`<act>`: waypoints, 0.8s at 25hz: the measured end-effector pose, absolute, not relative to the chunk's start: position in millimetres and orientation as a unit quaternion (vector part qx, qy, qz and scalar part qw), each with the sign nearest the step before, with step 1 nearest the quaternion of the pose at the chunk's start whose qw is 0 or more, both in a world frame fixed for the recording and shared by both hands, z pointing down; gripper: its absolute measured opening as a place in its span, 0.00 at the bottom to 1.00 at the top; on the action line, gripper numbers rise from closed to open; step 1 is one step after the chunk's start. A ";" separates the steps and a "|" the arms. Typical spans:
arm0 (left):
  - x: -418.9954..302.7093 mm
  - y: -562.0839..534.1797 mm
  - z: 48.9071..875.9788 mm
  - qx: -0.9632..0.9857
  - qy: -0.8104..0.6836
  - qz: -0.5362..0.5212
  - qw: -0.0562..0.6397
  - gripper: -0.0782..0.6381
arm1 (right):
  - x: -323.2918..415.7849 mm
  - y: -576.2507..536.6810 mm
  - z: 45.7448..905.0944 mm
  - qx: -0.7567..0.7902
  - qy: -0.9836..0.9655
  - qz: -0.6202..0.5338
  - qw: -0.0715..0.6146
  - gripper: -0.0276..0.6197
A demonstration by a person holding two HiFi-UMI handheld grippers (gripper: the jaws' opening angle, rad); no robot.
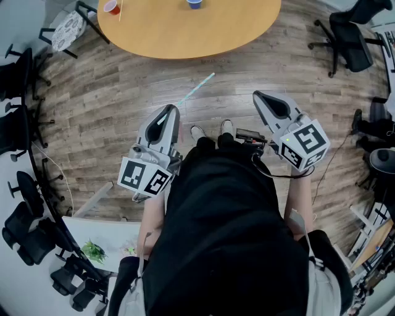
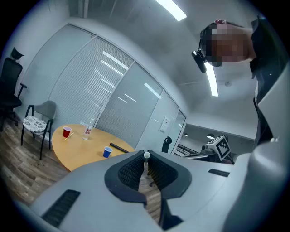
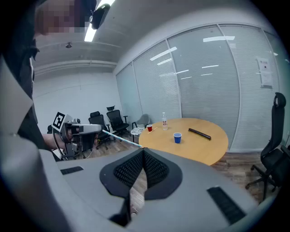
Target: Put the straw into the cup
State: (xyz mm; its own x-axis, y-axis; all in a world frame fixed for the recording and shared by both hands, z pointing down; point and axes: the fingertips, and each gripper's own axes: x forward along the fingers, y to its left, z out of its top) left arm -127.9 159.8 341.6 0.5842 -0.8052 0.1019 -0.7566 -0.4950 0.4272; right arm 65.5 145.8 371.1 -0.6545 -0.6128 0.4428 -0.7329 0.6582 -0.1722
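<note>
Since the straw (image 1: pixel 196 89), pointing one o'clock, is light and probably crushable, left tongs (image 1: pixel 173 108) pinch its end gently; right tongs (image 1: pixel 257 95) sit pressed together.

One table (image 1: pixel 185 37) is carrying two cups, a red cup (image 1: pixel 111 7) and a blue cup (image 1: pixel 194 4), one bottle (image 3: pixel 163 121), one black bar (image 3: pixel 199 133) and one loose straw (image 2: pixel 69 136). Short of the table, two grippers are showing: the left gripper (image 1: pixel 173 108), pinching one second straw (image 1: pixel 196 88), and the right gripper (image 1: pixel 256 94).

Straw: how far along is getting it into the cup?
Done: the straw is clamped in the left gripper. In hand: it points toward the table, which is a way off. Left: reach the blue cup or red cup there and drop it in. The right gripper is shut, empty.
</note>
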 end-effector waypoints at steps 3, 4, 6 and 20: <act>-133.3 162.8 342.5 0.864 -0.452 -0.055 0.217 0.16 | 59.0 149.3 367.3 0.374 -0.896 0.162 0.175 0.07; -135.1 163.7 342.5 0.864 -0.452 -0.055 0.216 0.16 | 56.9 150.7 366.8 0.372 -0.898 0.160 0.175 0.07; -138.4 165.4 341.7 0.863 -0.452 -0.058 0.216 0.16 | 53.2 153.4 366.1 0.368 -0.899 0.161 0.172 0.07; -163.9 184.5 347.2 0.871 -0.438 -0.050 0.216 0.16 | 34.3 163.8 345.6 0.417 -0.884 0.182 0.109 0.07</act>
